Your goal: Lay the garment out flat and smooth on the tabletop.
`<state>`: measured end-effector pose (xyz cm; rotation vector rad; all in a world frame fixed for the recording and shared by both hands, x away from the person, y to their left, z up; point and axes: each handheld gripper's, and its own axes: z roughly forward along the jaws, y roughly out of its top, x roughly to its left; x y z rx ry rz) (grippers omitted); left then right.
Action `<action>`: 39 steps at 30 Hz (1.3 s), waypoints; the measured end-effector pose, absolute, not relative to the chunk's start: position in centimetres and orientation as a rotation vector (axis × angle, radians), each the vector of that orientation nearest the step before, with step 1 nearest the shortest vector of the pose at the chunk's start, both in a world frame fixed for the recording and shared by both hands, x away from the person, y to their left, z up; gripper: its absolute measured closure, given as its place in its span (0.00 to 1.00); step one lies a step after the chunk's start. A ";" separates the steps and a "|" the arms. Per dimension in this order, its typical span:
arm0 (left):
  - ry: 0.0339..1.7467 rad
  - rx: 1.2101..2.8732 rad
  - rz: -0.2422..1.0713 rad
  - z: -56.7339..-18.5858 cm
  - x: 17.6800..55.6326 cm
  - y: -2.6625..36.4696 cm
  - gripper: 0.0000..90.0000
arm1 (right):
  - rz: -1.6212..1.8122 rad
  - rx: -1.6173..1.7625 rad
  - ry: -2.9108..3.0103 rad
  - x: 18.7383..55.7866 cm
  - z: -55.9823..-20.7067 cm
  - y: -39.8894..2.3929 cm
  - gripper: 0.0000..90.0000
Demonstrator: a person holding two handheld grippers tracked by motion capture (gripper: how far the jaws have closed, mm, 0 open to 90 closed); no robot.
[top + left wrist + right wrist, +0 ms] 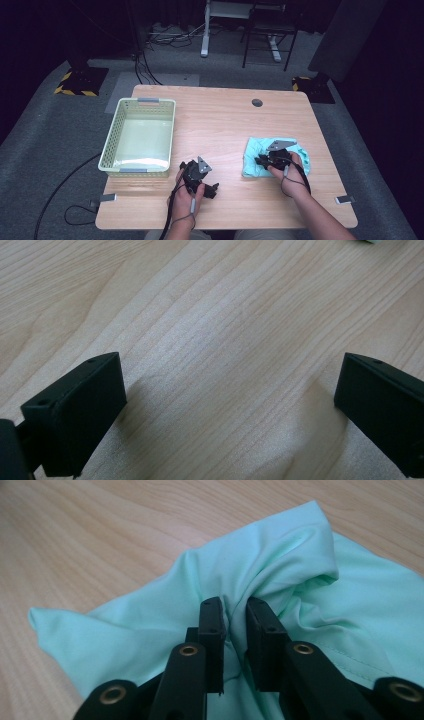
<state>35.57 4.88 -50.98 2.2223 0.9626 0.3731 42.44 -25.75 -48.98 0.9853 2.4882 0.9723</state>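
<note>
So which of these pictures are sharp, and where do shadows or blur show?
High view: the table is evenly lit, the room behind dark, fine detail soft. Left gripper view: crisp wood grain, soft shadows beside the open left gripper. Right gripper view: the cloth pinched in the right gripper is sharp, while the far table blurs.

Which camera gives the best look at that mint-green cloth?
The right gripper view: the cloth is close, its folds pinched in the right claw. The high view shows it small on the table; the left gripper view shows bare wood.
</note>
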 end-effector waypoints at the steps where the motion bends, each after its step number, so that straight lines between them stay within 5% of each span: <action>1: 0.963 2.222 0.373 -51.0 35.6 4.9 0.00 | 0.969 0.967 2.496 42.2 -48.9 -25.7 0.88; 14: 0.961 2.225 0.373 -51.0 35.6 4.9 0.00 | 0.971 0.915 2.474 41.6 -47.5 -25.3 0.94; 24: 0.960 2.226 0.373 -51.0 35.6 4.9 0.00 | 0.999 0.782 2.479 41.9 -44.4 -20.0 0.95; 27: 0.962 2.225 0.371 -51.0 35.6 4.9 0.00 | 1.005 0.730 2.527 41.8 -44.5 -18.2 0.88; 31: 0.962 2.225 0.371 -51.0 35.6 4.9 0.00 | 1.112 0.701 2.527 41.5 -44.2 -17.4 0.64; 39: 0.962 2.224 0.370 -51.0 35.5 4.9 0.00 | 1.129 0.821 2.468 42.4 -44.0 -21.0 0.61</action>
